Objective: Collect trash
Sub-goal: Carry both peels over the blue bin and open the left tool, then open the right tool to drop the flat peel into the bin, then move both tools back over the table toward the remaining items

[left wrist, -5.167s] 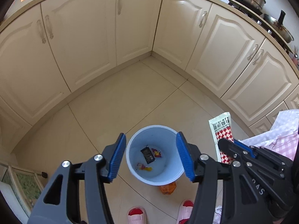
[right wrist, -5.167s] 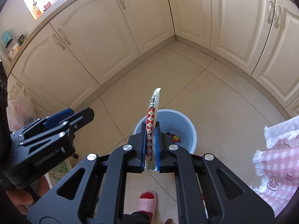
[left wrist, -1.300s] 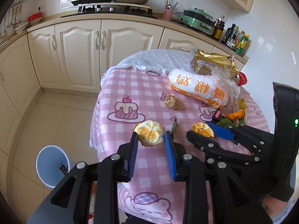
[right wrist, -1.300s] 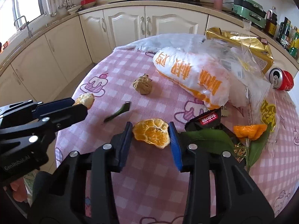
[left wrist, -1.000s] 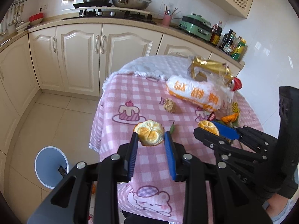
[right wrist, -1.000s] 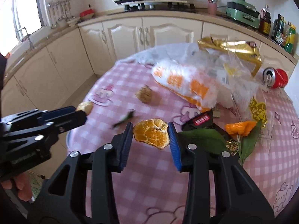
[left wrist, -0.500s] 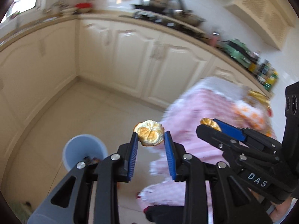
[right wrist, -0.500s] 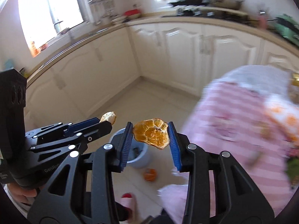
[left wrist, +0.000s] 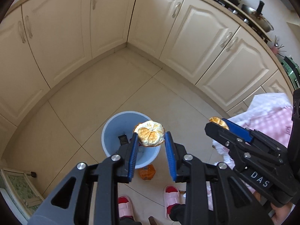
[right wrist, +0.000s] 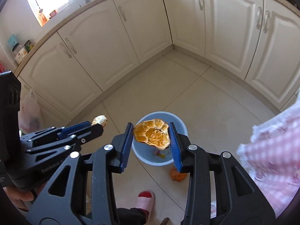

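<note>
One orange peel [left wrist: 150, 136] is clenched by the left gripper [left wrist: 151, 144], another peel [right wrist: 152, 134] by the right gripper [right wrist: 151, 141], both held above the blue bin [left wrist: 112, 131].

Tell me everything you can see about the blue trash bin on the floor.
The trash bin is a round, pale blue, plastic-looking bucket standing upright and open on the beige tiled floor near the cabinet corner. A few small wrappers lie at its bottom. An orange packet lies on the floor against its base. Both grippers hold peels in front of it.
</note>
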`<state>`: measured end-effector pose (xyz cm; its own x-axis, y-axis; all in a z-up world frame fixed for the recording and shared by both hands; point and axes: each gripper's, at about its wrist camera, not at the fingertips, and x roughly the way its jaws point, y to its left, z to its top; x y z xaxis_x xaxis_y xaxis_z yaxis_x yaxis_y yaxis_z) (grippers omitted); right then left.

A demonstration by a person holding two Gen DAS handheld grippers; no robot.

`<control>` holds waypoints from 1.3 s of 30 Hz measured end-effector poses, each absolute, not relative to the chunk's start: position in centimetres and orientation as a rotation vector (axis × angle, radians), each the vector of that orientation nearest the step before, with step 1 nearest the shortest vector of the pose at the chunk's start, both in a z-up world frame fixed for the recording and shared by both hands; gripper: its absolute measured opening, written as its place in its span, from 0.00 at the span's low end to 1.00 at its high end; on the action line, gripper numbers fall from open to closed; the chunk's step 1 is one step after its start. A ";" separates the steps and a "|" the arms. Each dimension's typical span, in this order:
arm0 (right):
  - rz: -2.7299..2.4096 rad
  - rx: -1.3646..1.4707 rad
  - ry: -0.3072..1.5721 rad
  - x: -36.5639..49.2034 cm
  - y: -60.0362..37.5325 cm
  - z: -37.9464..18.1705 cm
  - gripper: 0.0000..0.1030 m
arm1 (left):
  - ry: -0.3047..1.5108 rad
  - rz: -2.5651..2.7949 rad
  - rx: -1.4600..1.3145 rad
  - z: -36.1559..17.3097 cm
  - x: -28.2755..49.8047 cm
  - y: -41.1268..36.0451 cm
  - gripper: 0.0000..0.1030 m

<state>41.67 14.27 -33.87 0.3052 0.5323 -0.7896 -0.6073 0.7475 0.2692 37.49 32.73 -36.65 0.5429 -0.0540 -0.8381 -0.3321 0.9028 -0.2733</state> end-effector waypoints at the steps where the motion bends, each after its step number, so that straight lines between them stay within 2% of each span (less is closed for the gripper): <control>1: 0.756 -0.080 1.015 41.9 14.5 -34.2 0.36 | 0.995 0.175 -0.434 -37.2 38.2 33.2 0.28; 3: 0.750 -0.073 1.030 42.6 15.1 -35.1 0.36 | 0.998 0.177 -0.449 -37.8 39.3 33.8 0.29; 5: 0.740 -0.073 1.040 43.0 15.4 -35.7 0.36 | 1.028 0.198 -0.455 -38.6 40.3 34.1 0.44; 7: 0.737 -0.071 1.055 43.3 15.7 -36.5 0.36 | 1.037 0.218 -0.452 -39.3 40.2 34.6 0.48; 11: 0.735 -0.083 1.068 43.6 16.2 -37.5 0.36 | 1.041 0.233 -0.463 -40.5 39.7 35.1 0.51; 19: 0.739 -0.113 1.073 43.6 18.1 -38.3 0.36 | 1.052 0.284 -0.504 -41.7 37.8 36.8 0.51; 28: 0.768 -0.083 1.030 44.0 19.4 -37.2 0.37 | 1.014 0.310 -0.499 -39.7 36.7 37.9 0.51; 29: 0.769 -0.081 1.021 43.9 19.5 -37.0 0.38 | 1.009 0.313 -0.497 -39.3 36.7 38.0 0.51; 32: 0.772 -0.083 0.995 43.6 19.8 -36.1 0.52 | 0.992 0.320 -0.494 -38.2 36.4 37.8 0.51; 39: 0.764 -0.084 0.971 42.4 18.1 -34.2 0.53 | 0.960 0.314 -0.469 -35.3 35.6 36.8 0.52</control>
